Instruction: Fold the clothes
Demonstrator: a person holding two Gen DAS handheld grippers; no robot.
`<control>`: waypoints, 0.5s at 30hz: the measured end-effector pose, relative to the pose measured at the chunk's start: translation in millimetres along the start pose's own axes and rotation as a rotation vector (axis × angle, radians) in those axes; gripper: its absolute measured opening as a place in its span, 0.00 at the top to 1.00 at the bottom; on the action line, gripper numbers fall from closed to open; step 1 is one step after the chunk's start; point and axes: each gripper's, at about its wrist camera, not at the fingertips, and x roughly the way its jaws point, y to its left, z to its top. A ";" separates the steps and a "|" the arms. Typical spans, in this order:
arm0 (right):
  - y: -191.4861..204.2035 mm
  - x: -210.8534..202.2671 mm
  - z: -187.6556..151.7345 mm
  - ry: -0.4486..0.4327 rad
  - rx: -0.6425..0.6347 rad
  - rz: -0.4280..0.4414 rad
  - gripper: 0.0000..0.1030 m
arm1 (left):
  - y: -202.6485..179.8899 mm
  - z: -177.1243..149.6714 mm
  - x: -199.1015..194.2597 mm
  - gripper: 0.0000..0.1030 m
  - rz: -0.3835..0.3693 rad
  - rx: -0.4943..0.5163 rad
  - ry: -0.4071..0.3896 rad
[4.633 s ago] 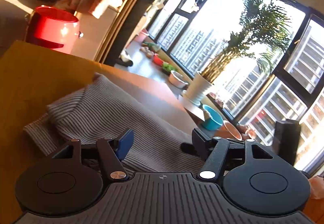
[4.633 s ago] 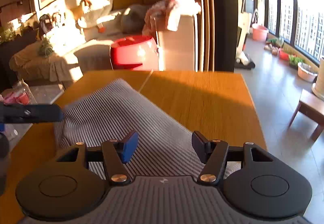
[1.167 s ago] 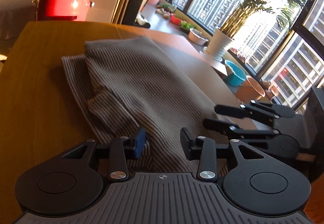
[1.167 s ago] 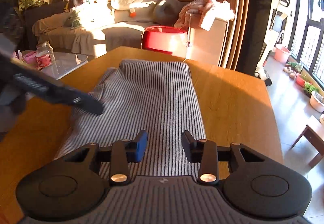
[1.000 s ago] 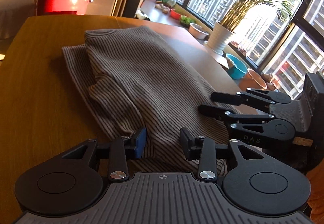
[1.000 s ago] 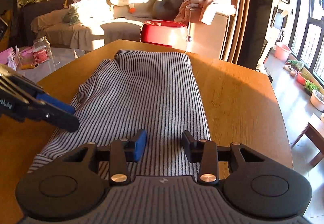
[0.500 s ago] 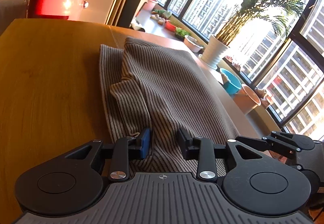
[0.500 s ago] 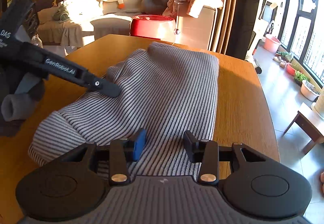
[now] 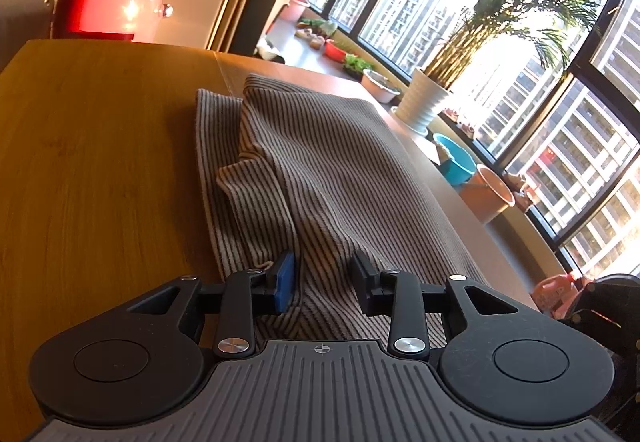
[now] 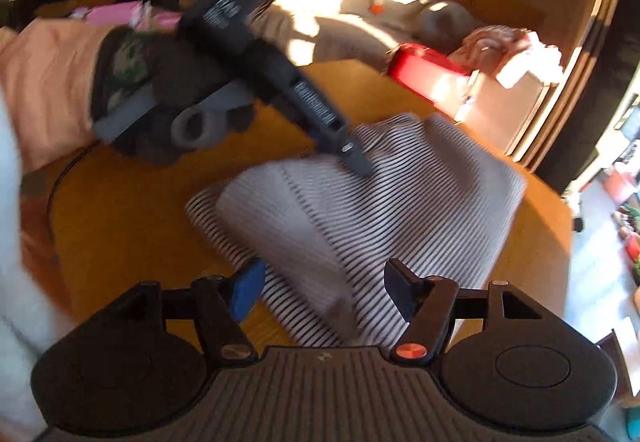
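A grey striped garment (image 9: 340,170) lies lengthwise on the wooden table (image 9: 100,162), its left side folded over onto itself. My left gripper (image 9: 323,278) is shut on a raised ridge of that cloth at the near end. The right wrist view is blurred and tilted. There the garment (image 10: 400,194) lies rumpled, and the left gripper (image 10: 354,158), held by a gloved hand (image 10: 180,94), has its tip on the cloth. The jaws of my right gripper (image 10: 324,282) are opening. They straddle a fold at the near edge without pressing on it.
A red pot (image 9: 108,8) stands beyond the table's far end, beside a box with heaped pink laundry (image 10: 508,50). A potted palm (image 9: 424,102) and bowls line the window on the right. A pale orange sleeve (image 10: 44,82) fills the left of the right wrist view.
The right gripper's jaws have spread wide and its view has rolled and pulled back. The left gripper closed on the cloth about a second ago and has since stayed put.
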 end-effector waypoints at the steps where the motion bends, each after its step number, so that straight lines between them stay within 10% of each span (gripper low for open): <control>1: 3.7 1.2 -1.2 0.009 -0.025 0.006 0.30 | -0.4 0.4 0.4 0.65 0.001 -0.002 0.000; 6: 20.9 20.4 -3.2 0.025 -0.151 -0.074 0.27 | -3.5 2.6 -0.9 0.58 0.007 0.001 0.004; 9: 27.3 32.6 1.2 0.015 -0.169 -0.102 0.45 | -4.7 4.5 -6.6 0.54 0.018 0.016 0.000; 15: -17.2 41.2 19.0 0.034 0.201 0.041 0.55 | -3.8 6.8 -35.6 0.45 0.050 0.067 -0.047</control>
